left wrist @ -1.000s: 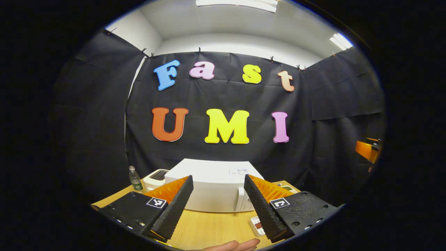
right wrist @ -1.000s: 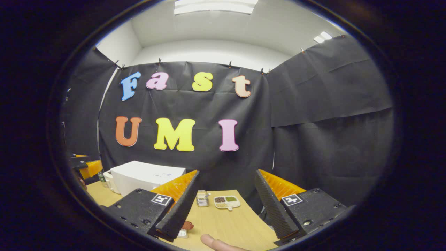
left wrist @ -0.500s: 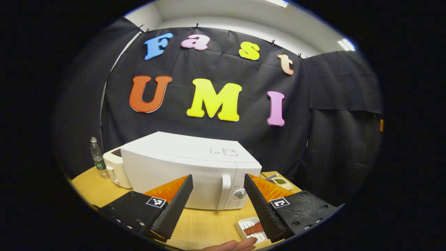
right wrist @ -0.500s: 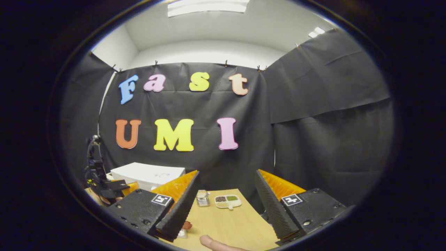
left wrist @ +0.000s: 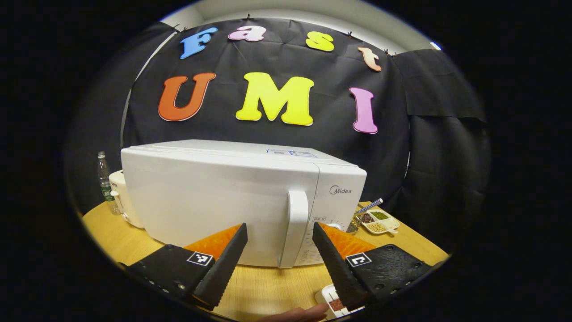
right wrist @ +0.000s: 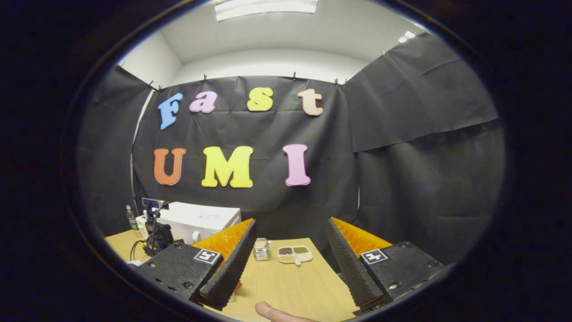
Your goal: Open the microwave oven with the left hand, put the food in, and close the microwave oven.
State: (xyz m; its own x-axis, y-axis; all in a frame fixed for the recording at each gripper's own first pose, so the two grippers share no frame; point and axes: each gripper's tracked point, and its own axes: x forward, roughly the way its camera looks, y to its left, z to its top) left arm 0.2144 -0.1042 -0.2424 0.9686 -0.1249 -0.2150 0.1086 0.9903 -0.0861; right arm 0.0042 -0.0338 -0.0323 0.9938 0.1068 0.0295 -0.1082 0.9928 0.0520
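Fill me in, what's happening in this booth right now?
A person holds a gripper in each hand at a wooden table. The left gripper is open and lined up on the door handle of the white microwave, not gripping it; the door looks shut. The right gripper hovers open over the table, holding nothing. A small dish with food sits in front of the microwave, untouched.

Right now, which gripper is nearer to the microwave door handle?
Left. The left gripper is open just in front of the handle, fingers either side. The right gripper hangs open farther back, off the microwave's right side.
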